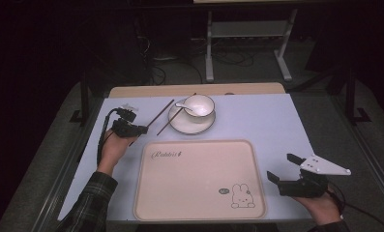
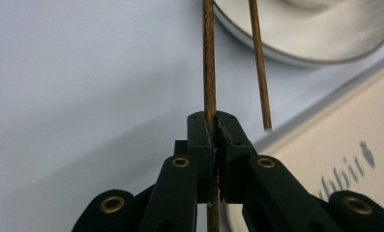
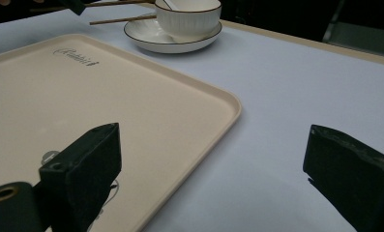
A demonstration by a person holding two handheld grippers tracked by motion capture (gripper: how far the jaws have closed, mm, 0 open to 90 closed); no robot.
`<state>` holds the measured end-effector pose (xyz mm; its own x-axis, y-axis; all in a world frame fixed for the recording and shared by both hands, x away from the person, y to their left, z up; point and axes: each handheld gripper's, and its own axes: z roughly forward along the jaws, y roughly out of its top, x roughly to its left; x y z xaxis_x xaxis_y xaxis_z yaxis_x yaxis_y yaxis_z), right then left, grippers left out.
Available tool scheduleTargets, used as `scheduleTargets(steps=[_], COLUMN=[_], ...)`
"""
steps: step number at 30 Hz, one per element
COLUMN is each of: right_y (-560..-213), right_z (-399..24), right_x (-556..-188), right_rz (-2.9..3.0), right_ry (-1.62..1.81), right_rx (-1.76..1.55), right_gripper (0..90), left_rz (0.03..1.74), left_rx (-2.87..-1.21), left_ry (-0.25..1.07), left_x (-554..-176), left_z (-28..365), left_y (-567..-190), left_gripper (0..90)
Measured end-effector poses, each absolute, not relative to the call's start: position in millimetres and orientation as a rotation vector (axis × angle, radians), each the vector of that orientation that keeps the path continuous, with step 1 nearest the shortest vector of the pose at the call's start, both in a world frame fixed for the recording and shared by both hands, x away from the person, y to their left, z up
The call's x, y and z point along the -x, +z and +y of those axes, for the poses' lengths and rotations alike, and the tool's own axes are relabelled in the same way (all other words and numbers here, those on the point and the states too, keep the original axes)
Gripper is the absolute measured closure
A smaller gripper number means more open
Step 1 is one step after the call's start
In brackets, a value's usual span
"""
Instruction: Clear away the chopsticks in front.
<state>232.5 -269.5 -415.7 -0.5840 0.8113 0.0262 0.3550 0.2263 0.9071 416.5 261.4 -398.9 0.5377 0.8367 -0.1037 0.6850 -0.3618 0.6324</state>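
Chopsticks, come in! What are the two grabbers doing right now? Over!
Left gripper shut on one chopstick. Right gripper open, holding nothing, beside the tray. Second chopstick leans on the plate. Nothing in the way.

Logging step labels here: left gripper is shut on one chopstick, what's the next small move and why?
Probably lift the held chopstick a little and carry it toward the tray. The left gripper is shut on it, the second chopstick lies apart with its far end on the plate, and the tray is bare.
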Motion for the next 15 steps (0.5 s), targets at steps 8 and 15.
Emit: scheduleTargets(steps=[8,15], right_y=[-416.5,-416.3], right_z=[-268.1,-268.6], right_x=[-233.2,-232.2], right_rz=[2.052,2.046], right_ry=[1.326,1.324], right_rx=[-1.065,-1.065], right_gripper=[5.7,5.7], left_rz=[1.221,1.192], left_rx=[-2.144,-2.161], left_ry=[0.313,0.295], left_x=[-387.7,-359.3], left_z=[278.0,281.3], left_y=[-396.7,-395.7], left_gripper=[85.2,85.1])
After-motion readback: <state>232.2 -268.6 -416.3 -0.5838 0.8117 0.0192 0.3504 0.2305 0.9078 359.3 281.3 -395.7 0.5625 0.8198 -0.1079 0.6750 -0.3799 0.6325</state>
